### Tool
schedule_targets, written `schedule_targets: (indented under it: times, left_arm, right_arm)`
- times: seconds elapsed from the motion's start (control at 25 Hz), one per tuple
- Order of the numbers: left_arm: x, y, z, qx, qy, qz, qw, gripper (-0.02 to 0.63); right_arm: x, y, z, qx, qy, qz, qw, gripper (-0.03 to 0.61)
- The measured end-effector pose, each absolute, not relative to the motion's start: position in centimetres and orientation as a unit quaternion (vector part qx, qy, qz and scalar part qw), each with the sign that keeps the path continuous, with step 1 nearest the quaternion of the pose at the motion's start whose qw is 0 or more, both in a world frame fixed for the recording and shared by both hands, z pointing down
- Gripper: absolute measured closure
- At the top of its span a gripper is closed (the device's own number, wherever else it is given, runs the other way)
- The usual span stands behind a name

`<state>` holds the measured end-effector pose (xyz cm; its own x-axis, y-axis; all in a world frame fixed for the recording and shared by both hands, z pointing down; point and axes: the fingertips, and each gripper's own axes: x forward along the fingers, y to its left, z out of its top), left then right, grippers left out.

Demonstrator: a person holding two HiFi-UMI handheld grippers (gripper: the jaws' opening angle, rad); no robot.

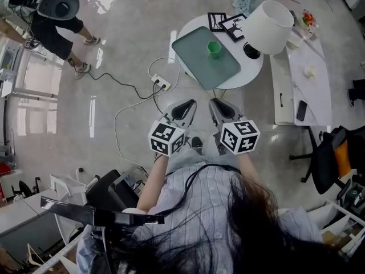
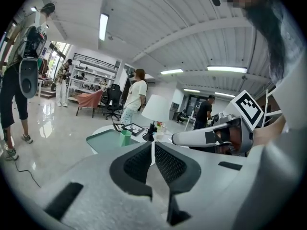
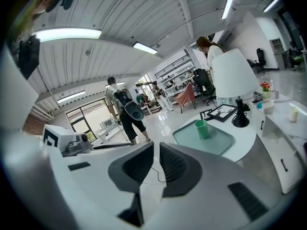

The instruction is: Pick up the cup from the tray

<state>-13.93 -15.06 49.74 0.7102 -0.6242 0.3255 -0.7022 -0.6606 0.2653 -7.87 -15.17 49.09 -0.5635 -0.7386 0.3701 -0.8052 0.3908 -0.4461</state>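
cup (image 1: 213, 48) on tray (image 1: 197, 61), well beyond left gripper (image 1: 189, 105), right gripper (image 1: 216, 105)

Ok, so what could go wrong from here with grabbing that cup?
The left gripper and right gripper are shut and empty; arriving shut, either would likely knock the cup over on the tray. The lamp stands close beside the tray, so a wide reach might bump its shade. A corded power strip lies on the floor before the table, a trip hazard.
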Motion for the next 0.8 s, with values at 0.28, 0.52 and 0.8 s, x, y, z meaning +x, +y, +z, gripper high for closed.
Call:
schedule_targets:
  times: [0.28,0.52,0.8]
  left_arm:
    - [-12.9,-15.6,50.9,0.908,-0.352,0.111,0.201,0.598]
    - [-13.0,-18.6,51.4,0.904,-0.358,0.109,0.207,0.598]
    - [-12.2,-23.9,51.5,0.91,-0.352,0.096,0.198,0.598]
  right_arm:
    - [-7.6,-16.0,50.4,0.465,-0.826,0.312,0.067,0.525]
    - [-7.4,-19.1,51.1,0.461,-0.826,0.317,0.068,0.525]
    - [-6.4,-24.6,52.6,0.454,-0.831,0.309,0.084,0.525]
